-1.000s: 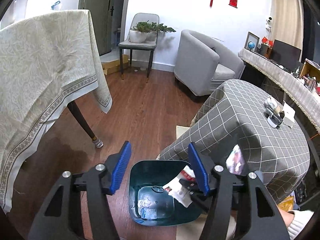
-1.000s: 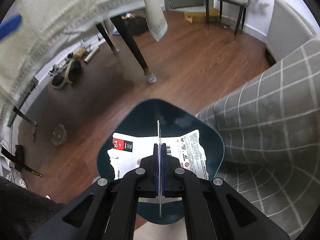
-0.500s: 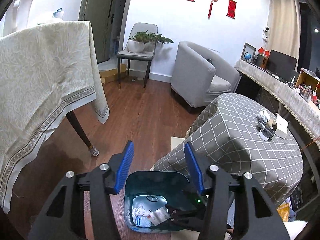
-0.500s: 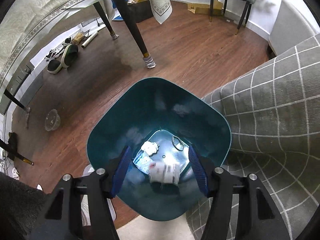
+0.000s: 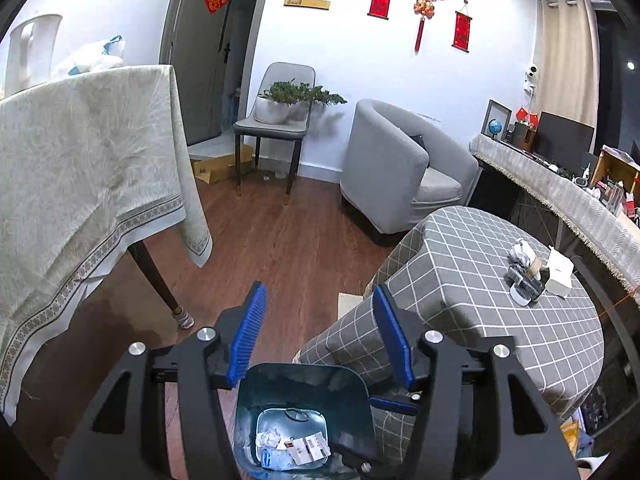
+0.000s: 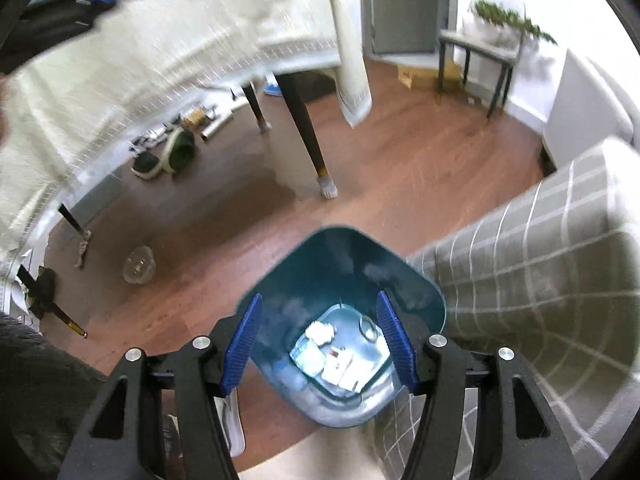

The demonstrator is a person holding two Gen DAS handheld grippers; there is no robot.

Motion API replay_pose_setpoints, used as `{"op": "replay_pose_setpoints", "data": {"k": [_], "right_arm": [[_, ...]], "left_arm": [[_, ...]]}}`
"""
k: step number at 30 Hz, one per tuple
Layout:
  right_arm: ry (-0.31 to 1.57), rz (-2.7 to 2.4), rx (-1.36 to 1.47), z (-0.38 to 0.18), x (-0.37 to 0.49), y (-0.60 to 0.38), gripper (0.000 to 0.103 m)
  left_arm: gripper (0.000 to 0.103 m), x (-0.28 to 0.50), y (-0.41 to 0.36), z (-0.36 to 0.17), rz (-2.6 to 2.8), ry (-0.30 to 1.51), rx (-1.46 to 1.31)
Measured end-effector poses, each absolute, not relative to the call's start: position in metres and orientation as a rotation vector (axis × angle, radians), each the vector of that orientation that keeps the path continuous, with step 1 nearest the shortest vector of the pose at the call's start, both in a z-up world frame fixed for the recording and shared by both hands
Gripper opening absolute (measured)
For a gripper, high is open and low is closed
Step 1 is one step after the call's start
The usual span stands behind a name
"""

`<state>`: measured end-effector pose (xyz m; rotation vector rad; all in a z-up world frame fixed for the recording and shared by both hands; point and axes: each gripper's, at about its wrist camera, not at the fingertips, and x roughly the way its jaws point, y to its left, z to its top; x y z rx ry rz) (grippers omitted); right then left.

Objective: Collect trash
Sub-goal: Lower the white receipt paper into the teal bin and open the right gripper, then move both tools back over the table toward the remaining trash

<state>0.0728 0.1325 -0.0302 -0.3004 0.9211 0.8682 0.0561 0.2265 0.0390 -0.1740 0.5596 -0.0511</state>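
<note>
**Wrapper binned, more trash waits on the desk**

Your right gripper hangs over the teal bin, jaws parted and empty; the wrapper lies inside. Your left gripper, jaws having just widened, holds nothing. Crumpled scraps remain on the checked desk; a hasty swing could snag its cloth or tip the bin.

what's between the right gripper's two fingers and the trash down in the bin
Nothing: in the right wrist view the right gripper stands open and empty above the teal bin, with only air down to the wrapper on its floor.
</note>
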Motion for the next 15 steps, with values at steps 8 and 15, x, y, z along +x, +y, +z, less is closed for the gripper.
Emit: {"op": "replay_pose_setpoints", "data": {"k": [8,15], "right_arm": [[0.791,0.877,-0.261,0.022,0.065,0.099,0.06],[0.737,0.813,-0.21,0.048,0.071,0.05,0.06]], "left_arm": [[0.063,0.064,0.208,0.044,-0.044,0.542,-0.161],[0.072,0.068,0.18,0.049,-0.061,0.511,-0.148]]}}
